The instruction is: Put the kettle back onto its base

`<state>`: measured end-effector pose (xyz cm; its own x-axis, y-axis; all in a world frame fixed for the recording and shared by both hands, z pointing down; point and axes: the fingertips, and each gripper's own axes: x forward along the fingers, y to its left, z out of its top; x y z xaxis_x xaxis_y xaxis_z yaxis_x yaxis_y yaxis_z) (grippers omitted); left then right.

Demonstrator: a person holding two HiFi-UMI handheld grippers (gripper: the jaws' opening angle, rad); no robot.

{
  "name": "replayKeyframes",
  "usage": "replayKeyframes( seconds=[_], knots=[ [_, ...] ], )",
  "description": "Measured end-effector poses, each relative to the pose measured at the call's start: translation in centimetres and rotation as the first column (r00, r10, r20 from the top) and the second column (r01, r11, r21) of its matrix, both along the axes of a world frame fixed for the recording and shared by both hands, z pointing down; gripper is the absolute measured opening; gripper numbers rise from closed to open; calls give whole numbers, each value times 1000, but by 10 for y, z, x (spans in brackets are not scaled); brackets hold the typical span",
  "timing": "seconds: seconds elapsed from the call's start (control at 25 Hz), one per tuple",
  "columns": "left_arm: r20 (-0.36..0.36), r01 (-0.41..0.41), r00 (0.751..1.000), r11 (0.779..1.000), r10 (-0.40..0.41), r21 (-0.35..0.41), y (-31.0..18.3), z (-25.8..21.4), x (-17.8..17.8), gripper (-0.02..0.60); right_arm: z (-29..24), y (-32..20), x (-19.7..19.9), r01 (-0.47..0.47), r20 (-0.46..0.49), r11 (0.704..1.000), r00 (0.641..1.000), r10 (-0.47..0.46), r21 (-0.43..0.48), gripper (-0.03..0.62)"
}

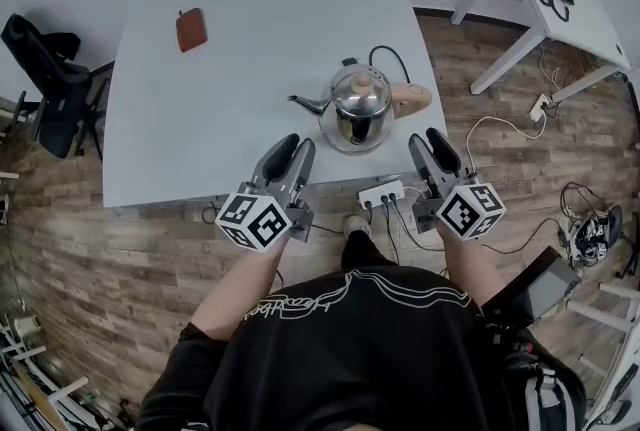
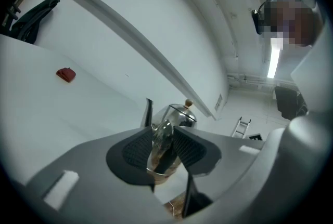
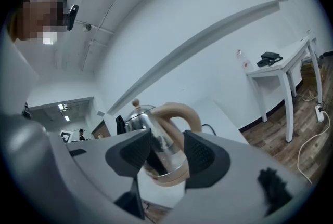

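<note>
The kettle (image 1: pixel 360 109) stood near the front right corner of the white table (image 1: pixel 250 19). It had a steel lid, a glass body, a black spout pointing left and a beige handle to the right. A black cord (image 1: pixel 388 54) curled behind it. A beige ring showed under the glass, but the base itself was mostly hidden, so I could not tell for certain that the kettle sat on it.

Both hands were held back from the kettle at the table's near edge, forearms stretched forward from the person's black shirt (image 1: pixel 370 339). The left gripper (image 1: pixel 298 145) pointed roughly level at the kettle from its left front. Its jaws were parted and held nothing; in the left gripper view the kettle (image 2: pixel 177 116) showed through the gap beyond the pads, apart from them. The right gripper (image 1: pixel 427 139) lay off the table's right corner, above the floor, tilted slightly down toward the handle. Its jaws were spread wide and empty, the kettle (image 3: pixel 156 124) again framed between them without contact.

A small reddish-brown pouch (image 1: pixel 191 29) lay far back on the table's left side. A white power strip (image 1: pixel 381 193) rested on the wooden floor between the grippers.
</note>
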<state>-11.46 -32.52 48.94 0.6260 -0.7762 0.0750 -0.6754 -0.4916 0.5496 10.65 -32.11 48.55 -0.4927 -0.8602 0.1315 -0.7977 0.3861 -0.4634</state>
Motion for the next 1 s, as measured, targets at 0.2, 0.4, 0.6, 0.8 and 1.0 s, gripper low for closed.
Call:
replayKeyframes(
  seconds=[0.2,0.4,0.6,0.8,1.0],
  knots=[
    [82,-107,991,994,104,29,54,-28,15,6,-31,55,-39,121,9,993,993,-121,-13,170],
    [130,-278,954,959,268,59,114,-72,44,6,-73,113,-72,238,8,971,971,-239,21,6],
    [245,-364,907,930,343,43,172,-91,52,5,-90,171,-99,334,-92,943,939,-332,8,5],
    [316,-401,874,915,368,41,207,-96,54,5,-89,208,-118,378,-109,926,920,-377,-12,5],
    [311,-415,869,909,386,31,225,-100,56,5,-85,228,-126,389,-137,921,911,-389,-26,5]
  ],
)
